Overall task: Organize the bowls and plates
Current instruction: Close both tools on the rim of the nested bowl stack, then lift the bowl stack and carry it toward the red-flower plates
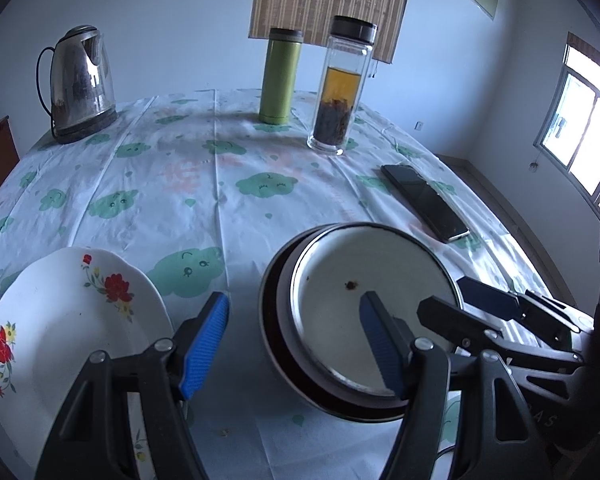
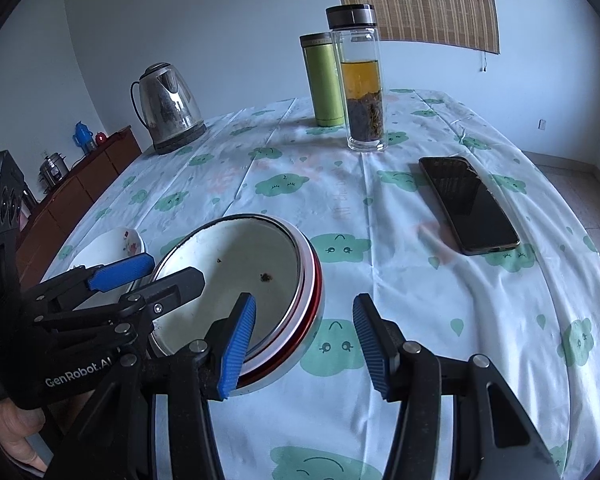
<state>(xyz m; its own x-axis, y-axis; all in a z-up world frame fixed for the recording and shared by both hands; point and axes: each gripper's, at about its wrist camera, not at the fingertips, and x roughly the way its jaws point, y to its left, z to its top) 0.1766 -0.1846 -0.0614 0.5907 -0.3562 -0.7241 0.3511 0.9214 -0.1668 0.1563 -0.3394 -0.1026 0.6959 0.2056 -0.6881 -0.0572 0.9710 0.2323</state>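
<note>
A white enamel bowl (image 1: 352,300) sits nested in a red-rimmed bowl (image 1: 274,332) on the tablecloth; both show in the right wrist view (image 2: 240,256). A white plate with red flowers (image 1: 60,328) lies to their left, small in the right wrist view (image 2: 116,246). My left gripper (image 1: 296,340) is open, its right finger over the stacked bowls, its left finger between plate and bowls. My right gripper (image 2: 304,344) is open, straddling the bowls' right rim. Neither holds anything.
A steel kettle (image 1: 80,84) stands at the far left, a green flask (image 1: 280,76) and a glass tea bottle (image 1: 340,88) at the far middle. A black phone (image 2: 468,204) lies to the right of the bowls. A wooden cabinet (image 2: 80,192) stands beyond the table.
</note>
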